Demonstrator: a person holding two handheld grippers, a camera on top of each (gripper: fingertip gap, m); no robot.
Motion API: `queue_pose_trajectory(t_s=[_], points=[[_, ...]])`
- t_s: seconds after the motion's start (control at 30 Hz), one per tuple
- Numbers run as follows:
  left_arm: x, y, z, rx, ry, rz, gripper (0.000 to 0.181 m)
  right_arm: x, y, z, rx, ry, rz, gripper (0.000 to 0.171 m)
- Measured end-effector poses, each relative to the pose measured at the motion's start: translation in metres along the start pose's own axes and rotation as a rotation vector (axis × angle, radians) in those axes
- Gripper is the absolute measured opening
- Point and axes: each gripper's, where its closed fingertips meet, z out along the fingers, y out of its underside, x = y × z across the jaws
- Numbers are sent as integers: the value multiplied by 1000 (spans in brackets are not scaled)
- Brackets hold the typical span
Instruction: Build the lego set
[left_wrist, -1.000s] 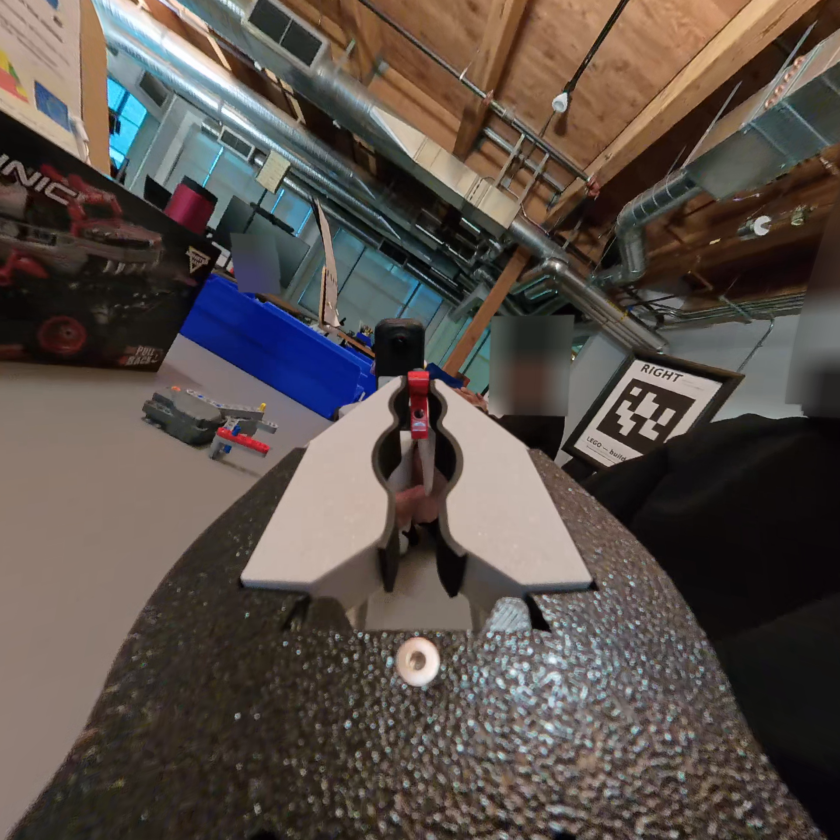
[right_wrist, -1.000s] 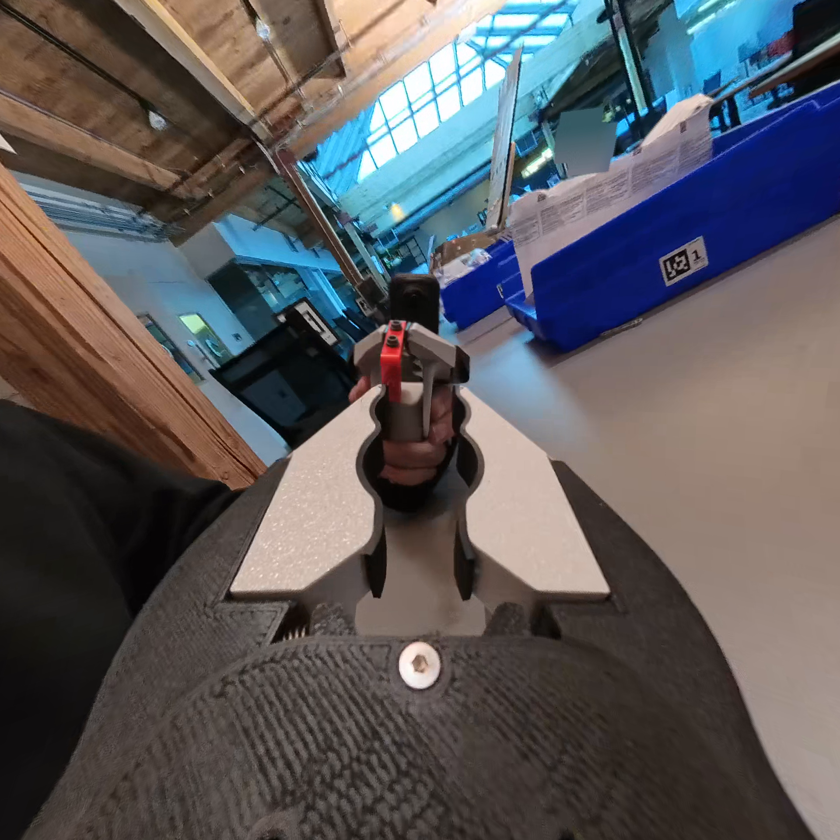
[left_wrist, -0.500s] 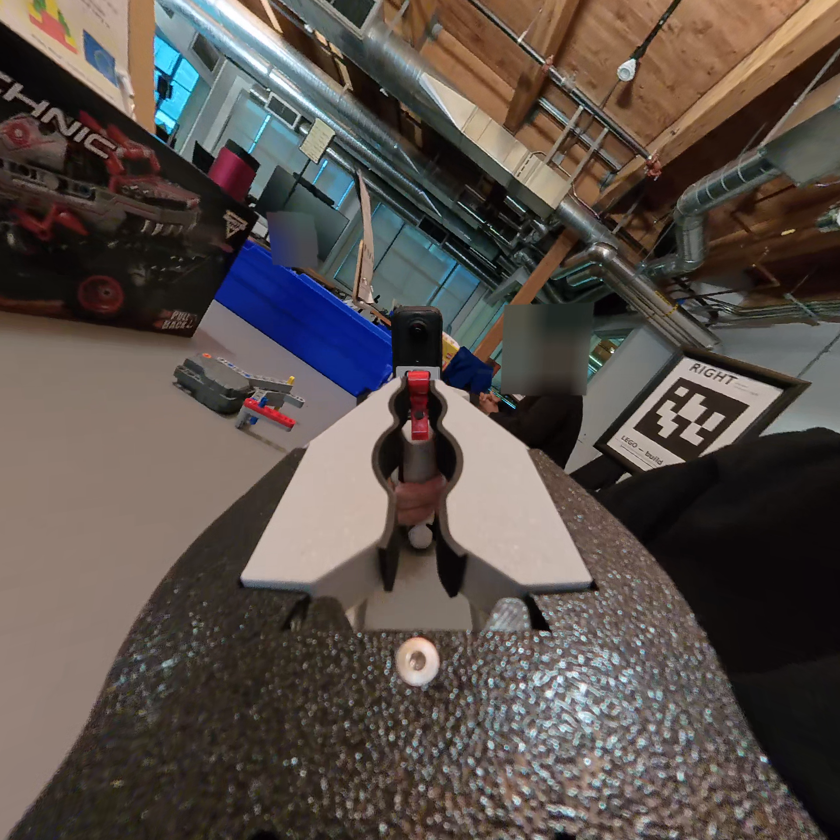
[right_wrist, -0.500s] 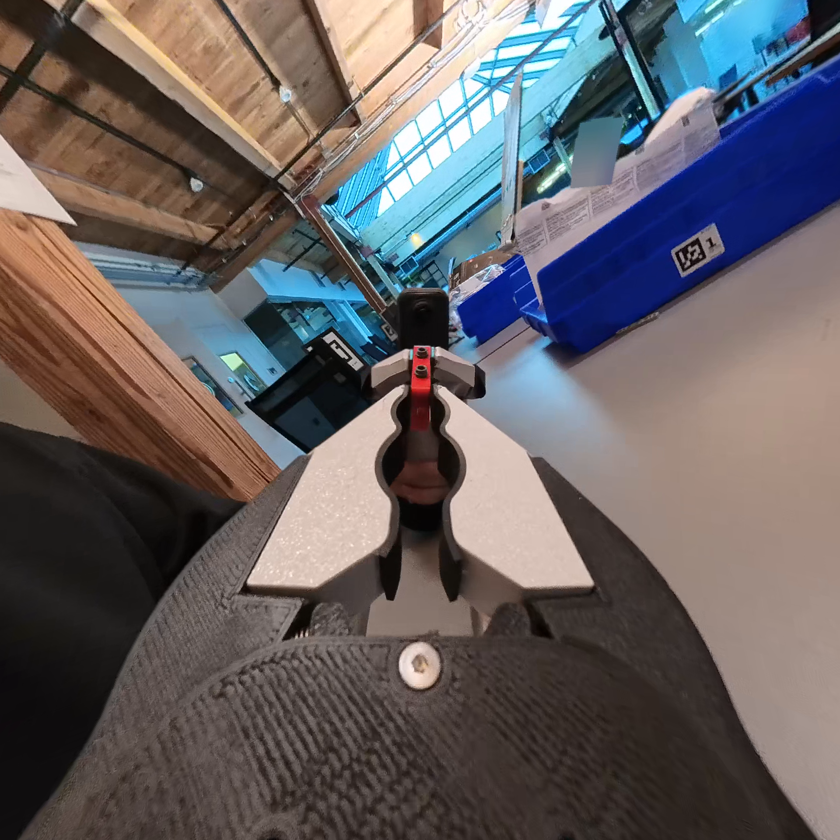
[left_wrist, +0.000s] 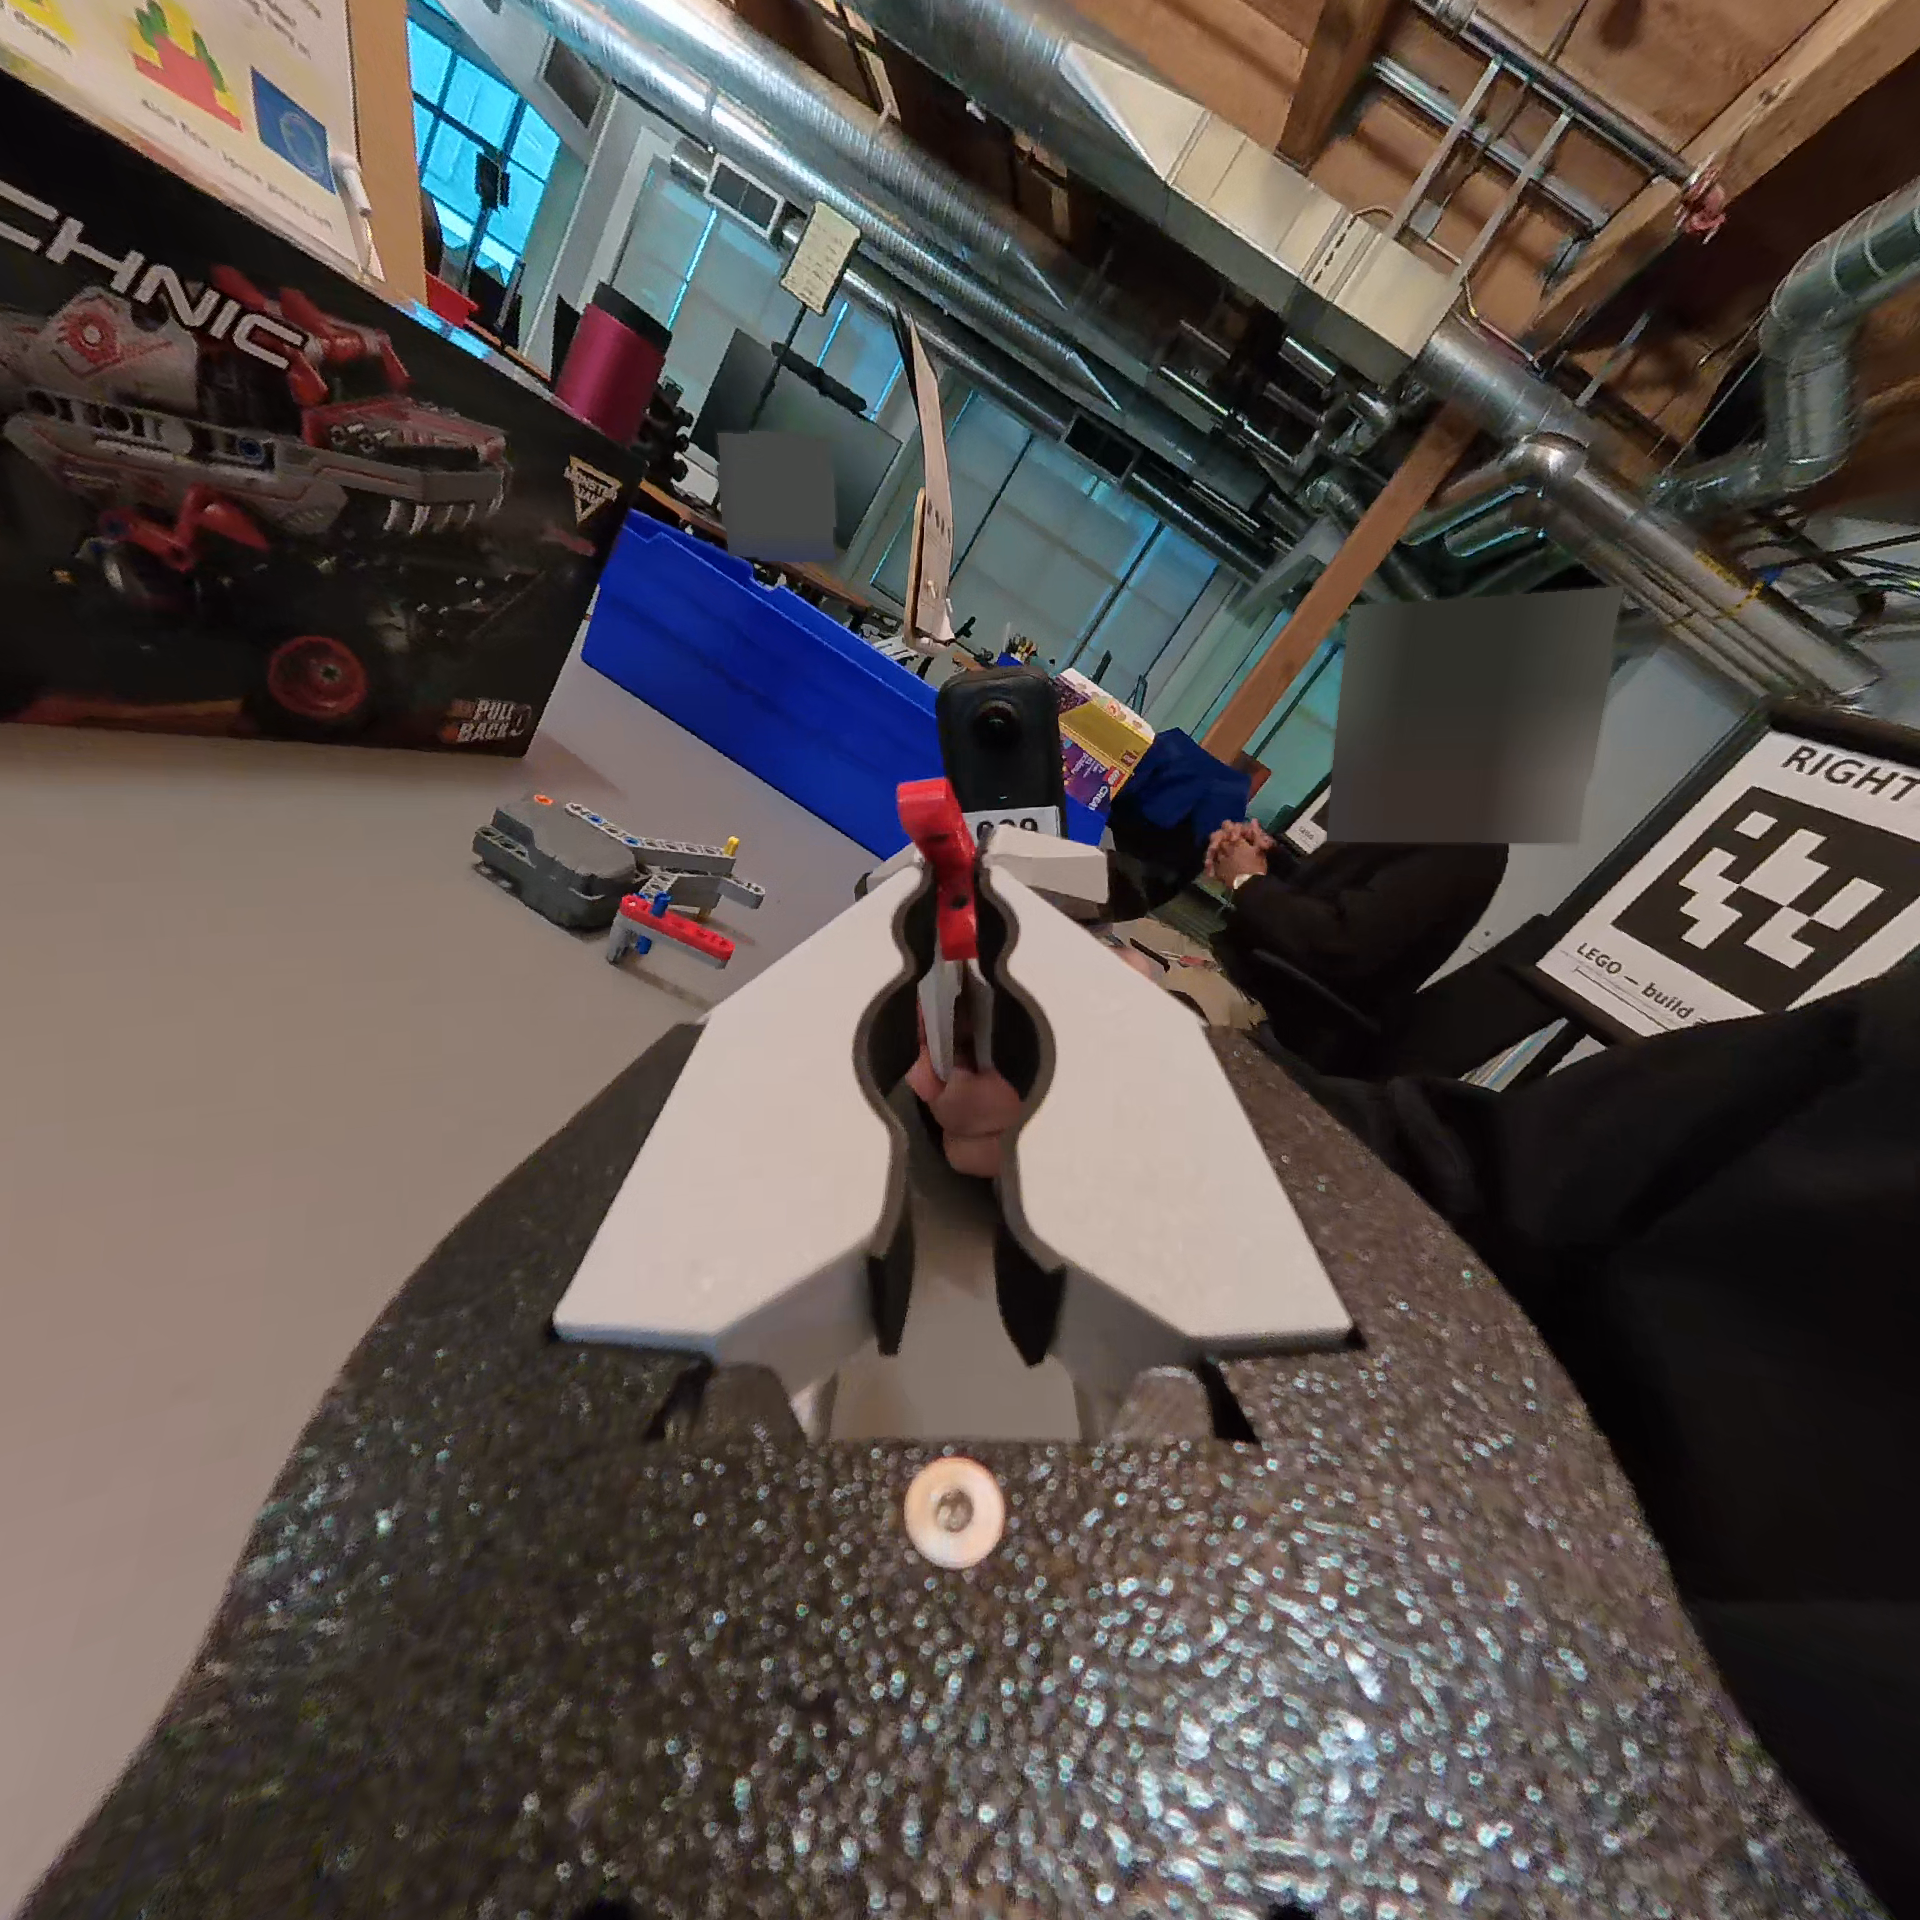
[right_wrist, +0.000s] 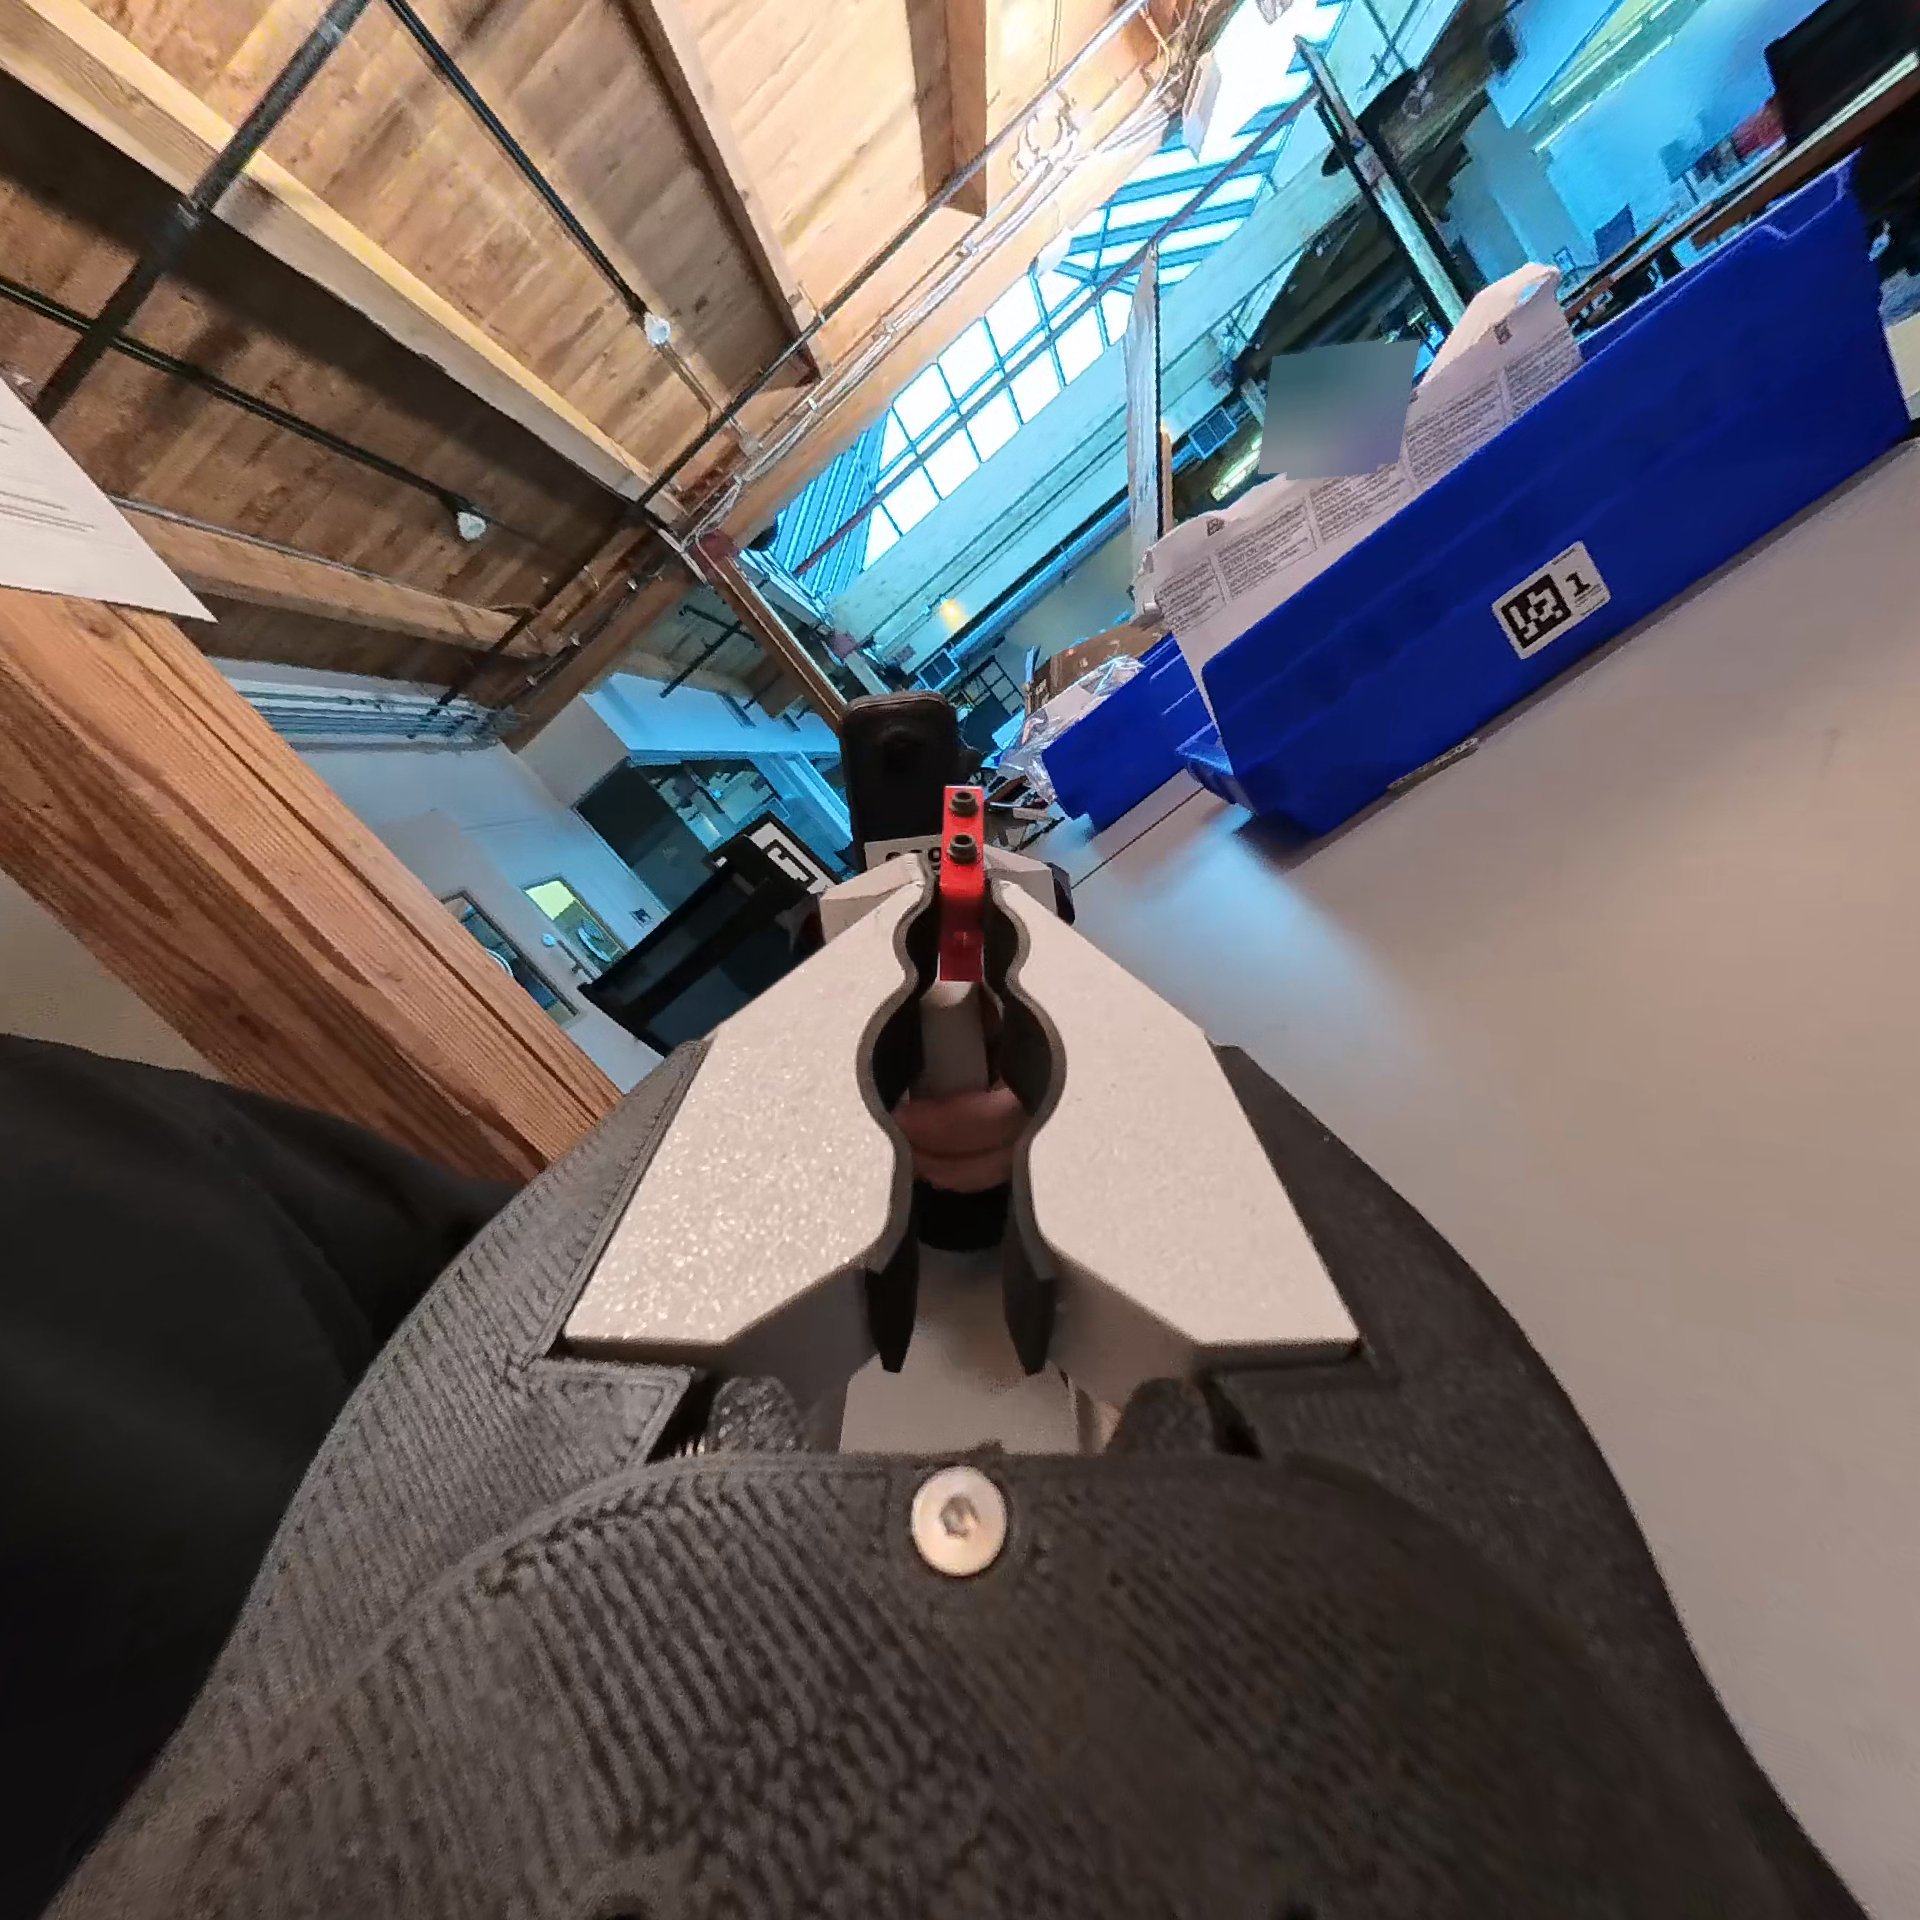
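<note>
A small red lego beam (left_wrist: 935, 831) stands upright between the tips of my left gripper (left_wrist: 951, 883), which is shut on it. My right gripper (right_wrist: 961, 904) faces the left one tip to tip and is shut on the same red beam (right_wrist: 961, 847), which has two black pins in its top end. Both grippers are held above the grey table (left_wrist: 260, 1091). A partly built grey, red and blue lego assembly (left_wrist: 613, 883) lies on the table, far left of the left gripper.
The lego set box (left_wrist: 260, 520) stands at the back left. Blue bins (left_wrist: 758, 665) (right_wrist: 1507, 623) line the table's far edge. A marker board (left_wrist: 1766, 894) and a seated person (left_wrist: 1351, 935) are on the right. A wooden post (right_wrist: 260, 883) is left of the right gripper.
My right gripper closed from partly open onto the red beam held by the left gripper. Both views tilted, and the table assembly and box now sit nearer in the left view.
</note>
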Motion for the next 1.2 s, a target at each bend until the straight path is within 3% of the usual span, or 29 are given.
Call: queue_pose_trajectory(t_s=[0.13,0.77,1.2], points=[[-8,0,-2,9,-40,-9,17,-1,1,0,-11,1,-15,6],[0,0,1,44,50,-81,7,-1,3,2,-17,7,-34,6],[0,3,-8,-28,13,49,5,-4,-1,-4,-24,34,-132,7]])
